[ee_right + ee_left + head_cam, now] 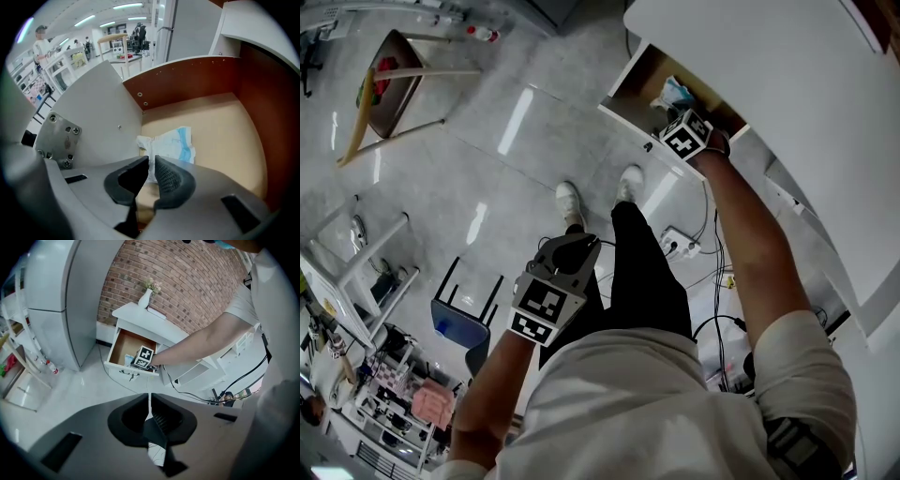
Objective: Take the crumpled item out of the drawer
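The crumpled item (171, 143), white paper with blue print, lies on the floor of the open wooden drawer (187, 84), by its left wall. My right gripper (151, 159) is down inside the drawer, and its jaws stand almost together with the item's near edge between the tips. From the head view, the right gripper (682, 127) reaches into the drawer (623, 108) just beside the item (675, 92). My left gripper (570, 248) hangs low by the person's leg, shut and empty. Its own view has the left gripper (149, 399) facing the drawer (123, 345) from a distance.
The drawer belongs to a white cabinet (769, 84) with a vase (145, 298) on top, against a brick wall. A power strip (680, 244) and cables lie on the floor beside the person's feet. A wooden stool (394, 80) and a blue chair (459, 319) stand further off.
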The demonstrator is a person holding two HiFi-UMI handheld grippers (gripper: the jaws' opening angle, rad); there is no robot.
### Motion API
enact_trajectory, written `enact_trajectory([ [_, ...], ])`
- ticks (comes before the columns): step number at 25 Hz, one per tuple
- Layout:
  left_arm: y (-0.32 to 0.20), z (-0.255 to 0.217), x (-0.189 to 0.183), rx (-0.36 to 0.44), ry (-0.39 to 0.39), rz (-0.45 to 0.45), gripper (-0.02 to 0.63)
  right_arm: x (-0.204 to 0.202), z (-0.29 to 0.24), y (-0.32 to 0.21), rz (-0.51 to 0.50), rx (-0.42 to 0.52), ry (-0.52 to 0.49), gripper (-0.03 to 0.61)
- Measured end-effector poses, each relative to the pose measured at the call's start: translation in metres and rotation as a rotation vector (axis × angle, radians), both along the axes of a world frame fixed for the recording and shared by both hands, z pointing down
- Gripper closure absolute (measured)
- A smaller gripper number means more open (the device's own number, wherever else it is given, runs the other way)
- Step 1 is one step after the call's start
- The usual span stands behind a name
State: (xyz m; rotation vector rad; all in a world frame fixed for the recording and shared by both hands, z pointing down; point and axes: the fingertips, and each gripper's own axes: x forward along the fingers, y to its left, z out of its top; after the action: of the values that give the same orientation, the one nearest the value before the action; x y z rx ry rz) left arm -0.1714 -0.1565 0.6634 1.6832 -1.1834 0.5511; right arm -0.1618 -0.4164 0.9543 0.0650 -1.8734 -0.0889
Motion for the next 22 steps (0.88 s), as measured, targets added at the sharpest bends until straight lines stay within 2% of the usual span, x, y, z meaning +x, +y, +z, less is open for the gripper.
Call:
enact_trajectory([
  [12, 0.005, -0.019, -0.008, 0.024, -0.01, 0.021, 0.583, -0.008, -0.036, 0.004, 0.038, 0.015, -0.03, 0.546],
  [22, 0.008, -0.068, -0.004, 0.087, -0.023, 0.053, 0.583, 0.002, -0.107, 0.018, 0.081, 0.026, -0.077, 0.548],
])
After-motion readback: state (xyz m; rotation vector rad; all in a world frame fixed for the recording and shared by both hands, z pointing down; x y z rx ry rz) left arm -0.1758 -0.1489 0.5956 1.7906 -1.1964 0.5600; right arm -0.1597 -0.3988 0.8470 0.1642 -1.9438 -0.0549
